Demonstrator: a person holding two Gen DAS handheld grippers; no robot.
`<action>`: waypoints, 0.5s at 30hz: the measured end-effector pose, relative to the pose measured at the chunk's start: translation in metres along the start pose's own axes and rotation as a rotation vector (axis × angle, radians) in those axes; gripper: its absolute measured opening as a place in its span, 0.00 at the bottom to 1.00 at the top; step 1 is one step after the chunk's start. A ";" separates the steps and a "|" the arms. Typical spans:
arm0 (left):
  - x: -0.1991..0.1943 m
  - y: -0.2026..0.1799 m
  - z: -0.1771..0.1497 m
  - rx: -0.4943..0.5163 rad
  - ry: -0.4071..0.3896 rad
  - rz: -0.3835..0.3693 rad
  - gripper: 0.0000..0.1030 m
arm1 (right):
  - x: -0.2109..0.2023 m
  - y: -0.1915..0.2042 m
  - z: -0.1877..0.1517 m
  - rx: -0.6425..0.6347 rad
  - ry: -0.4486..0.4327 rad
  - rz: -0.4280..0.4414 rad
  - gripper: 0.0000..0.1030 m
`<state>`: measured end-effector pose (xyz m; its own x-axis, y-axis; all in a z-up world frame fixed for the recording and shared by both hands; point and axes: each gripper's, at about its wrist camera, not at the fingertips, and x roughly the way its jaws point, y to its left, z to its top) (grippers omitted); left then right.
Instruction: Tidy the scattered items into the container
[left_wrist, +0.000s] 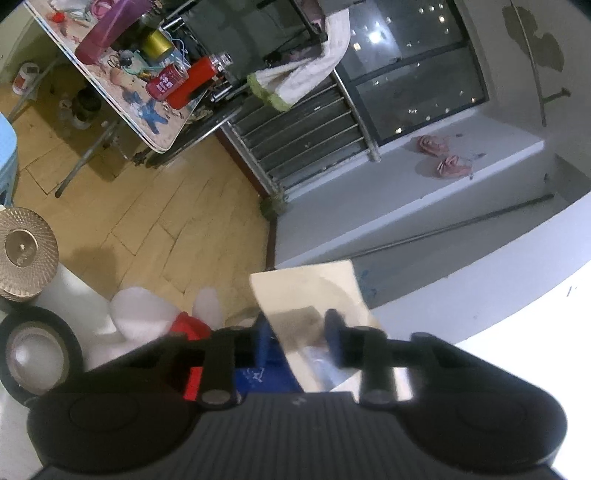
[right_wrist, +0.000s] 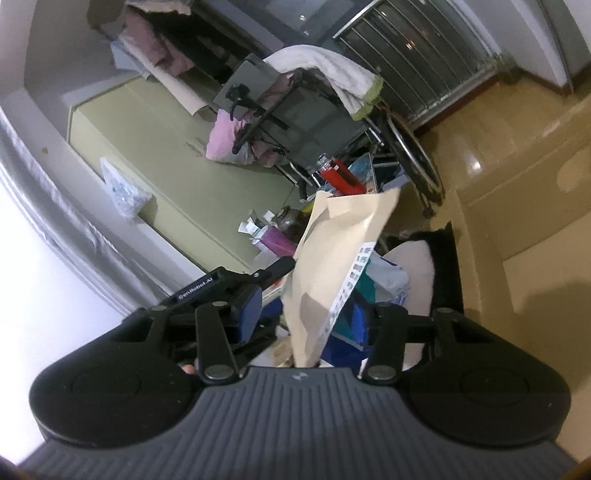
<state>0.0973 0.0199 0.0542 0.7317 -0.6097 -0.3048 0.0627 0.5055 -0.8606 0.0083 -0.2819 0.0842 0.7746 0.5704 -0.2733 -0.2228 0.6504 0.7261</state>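
Observation:
A beige paper envelope (left_wrist: 310, 295) stands up between the blue fingers of my left gripper (left_wrist: 299, 336), which is shut on its lower part. In the right wrist view the same envelope (right_wrist: 332, 266), with a printed strip down one edge, rises between the pads of my right gripper (right_wrist: 306, 317). The left blue pad (right_wrist: 251, 314) stands apart from the paper, so this gripper is open around it. My left gripper (right_wrist: 280, 267) reaches in from the left and touches the envelope's edge. A black-walled container (right_wrist: 448, 266) sits just behind on the right, with a white soft item and blue packets in it.
A white plush toy with a red part (left_wrist: 147, 314), a roll of tape (left_wrist: 37, 350) and a gold ribbed lid (left_wrist: 22, 251) lie at the left. Beyond are a cluttered folding table (left_wrist: 155, 122), a wheelchair (right_wrist: 406, 155) and wooden floor.

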 end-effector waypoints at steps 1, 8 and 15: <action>-0.002 0.001 0.000 -0.007 -0.008 -0.010 0.14 | 0.000 0.001 0.000 -0.011 -0.003 -0.010 0.42; -0.013 -0.015 -0.004 0.119 -0.006 -0.007 0.05 | -0.009 -0.006 0.000 -0.015 -0.005 -0.019 0.17; -0.021 -0.029 -0.017 0.239 -0.008 0.017 0.01 | -0.019 0.002 -0.001 -0.082 -0.058 -0.053 0.15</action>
<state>0.0684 0.0079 0.0790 0.7397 -0.5951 -0.3142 0.2084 0.6465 -0.7339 -0.0075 -0.2916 0.0903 0.8190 0.5057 -0.2711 -0.2265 0.7191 0.6570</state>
